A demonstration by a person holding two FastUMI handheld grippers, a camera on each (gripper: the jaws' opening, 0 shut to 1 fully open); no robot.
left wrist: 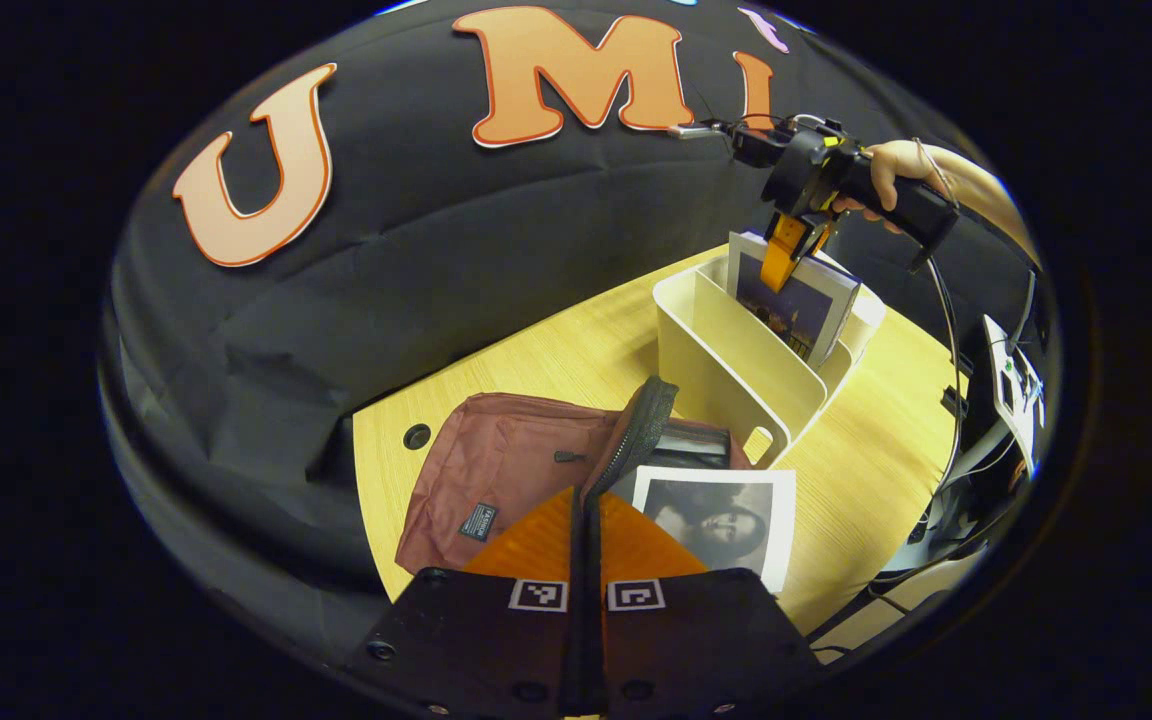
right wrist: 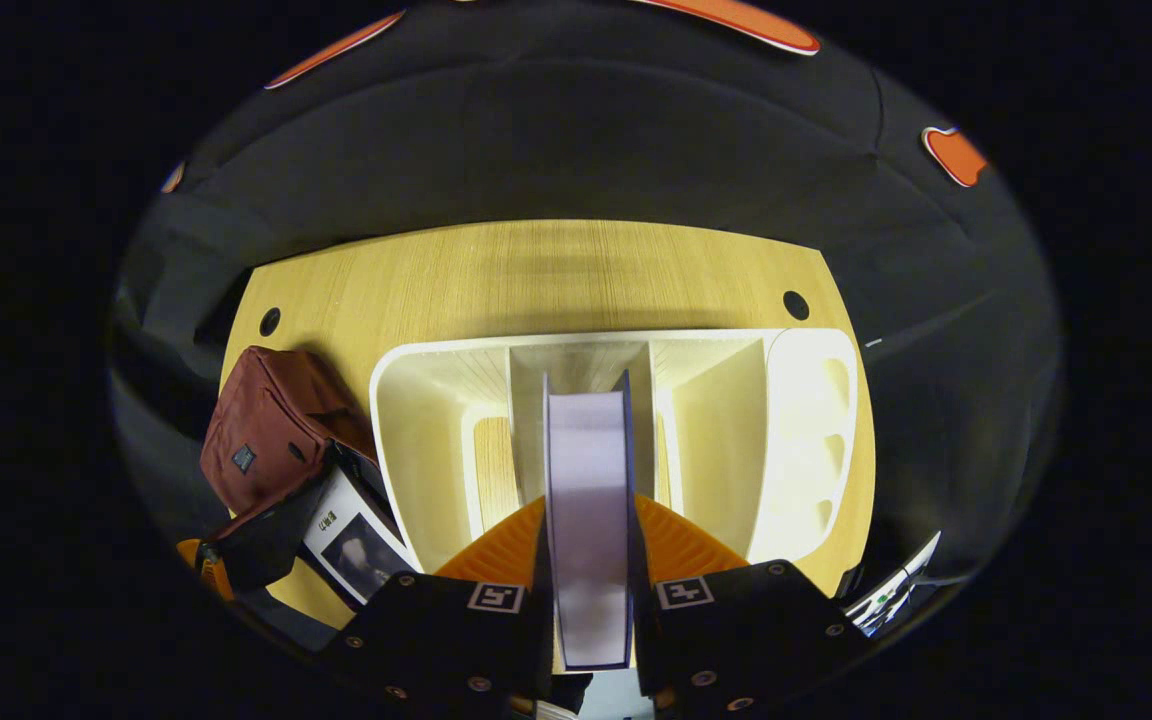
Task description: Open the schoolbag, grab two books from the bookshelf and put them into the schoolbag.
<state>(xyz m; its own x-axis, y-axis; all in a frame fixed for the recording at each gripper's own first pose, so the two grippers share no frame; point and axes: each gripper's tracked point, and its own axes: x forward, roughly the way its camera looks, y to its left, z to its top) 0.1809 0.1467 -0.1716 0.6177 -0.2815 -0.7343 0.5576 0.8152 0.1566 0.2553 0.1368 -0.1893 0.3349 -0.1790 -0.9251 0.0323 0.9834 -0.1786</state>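
Pinching the flap of the schoolbag [left wrist: 496, 470], the left gripper [left wrist: 586, 520] has its two orange fingers clenched on the zippered edge and holds the mouth up, so the bag stands open on the table [left wrist: 866, 470]. One book [left wrist: 726, 520], with a black-and-white portrait on its cover, lies partly in that opening and partly out on the table, just in front of this gripper. If the flap slips from the fingers, I judge the mouth would drop over that book and close the way in for the next one; the thin fabric edge gives little to hold.

Farther off, the right gripper [right wrist: 591, 540] grasps the second book [right wrist: 588, 500] by its top edge, a finger pressing on each cover, with the pages facing the camera. That book stands in the middle slot of the white bookshelf [right wrist: 816, 400], between two dividers. In the left gripper view the same gripper [left wrist: 786, 255], held by a hand [left wrist: 896, 175], reaches down onto the book from above, and the book leans in its slot. The risk here, as I judge it, is a lift that is not straight: the book could catch a divider and drag or tip the light shelf, or swing in the grip, since it is pinched only at one edge. The bag lies to the left of the shelf in the right gripper view, near it but apart.
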